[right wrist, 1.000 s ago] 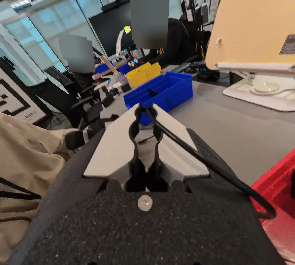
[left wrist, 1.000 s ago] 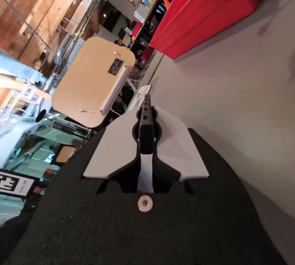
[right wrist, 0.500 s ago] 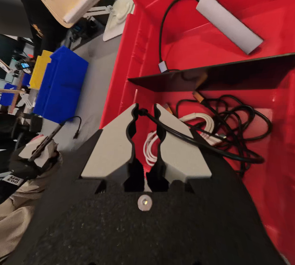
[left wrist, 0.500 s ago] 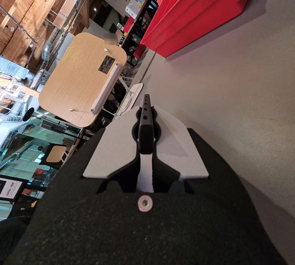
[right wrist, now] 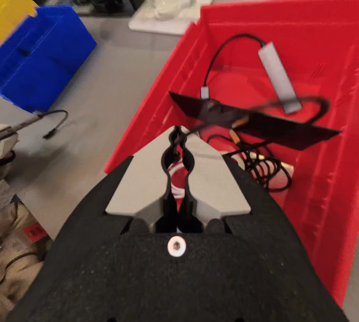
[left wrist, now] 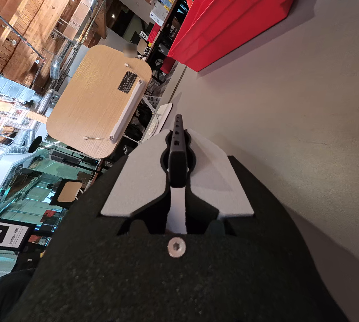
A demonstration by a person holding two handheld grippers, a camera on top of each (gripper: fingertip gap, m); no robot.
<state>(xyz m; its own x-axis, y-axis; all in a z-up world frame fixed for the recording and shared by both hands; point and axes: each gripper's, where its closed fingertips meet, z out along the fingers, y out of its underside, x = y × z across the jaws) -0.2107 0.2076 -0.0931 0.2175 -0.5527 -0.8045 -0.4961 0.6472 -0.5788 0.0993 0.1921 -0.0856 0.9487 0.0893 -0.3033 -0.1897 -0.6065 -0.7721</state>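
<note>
Grey worktop (right wrist: 108, 87) carries everything. Biggest thing is the red bin (right wrist: 320, 186), split by a black divider (right wrist: 272, 126). Far compartment: a grey USB hub (right wrist: 277, 75) lying flat with its short lead curling to a plug at the divider. Near compartment: a tangle of black cables (right wrist: 266, 169) and a coiled white cable (right wrist: 175, 171). To one side, a blue bin (right wrist: 38, 56) with a yellow bin (right wrist: 13, 9) behind it, and a tilted wooden board on a white stand (left wrist: 97, 102) at the worktop's far edge.

Right gripper (right wrist: 179, 134) hangs over the near edge of the red bin, fingers clenched on a black cable (right wrist: 194, 130) at the very tips; that cable runs off blurred over the divider. Left gripper (left wrist: 178, 137) is well apart from the bin, low above bare worktop, fingers clamped on a slim dark USB hub (left wrist: 177, 149) held edge-up, ports showing, its own short lead dangling toward the worktop in the right wrist view.

Risks, as judgement: tip-only pinch on a thin cable could slip. The cable could snag on the divider or drag the tangle along if pulled. Its far end swings, so it could knock the grey hub. The right view is motion-blurred, so exact contact at the tips is uncertain.
</note>
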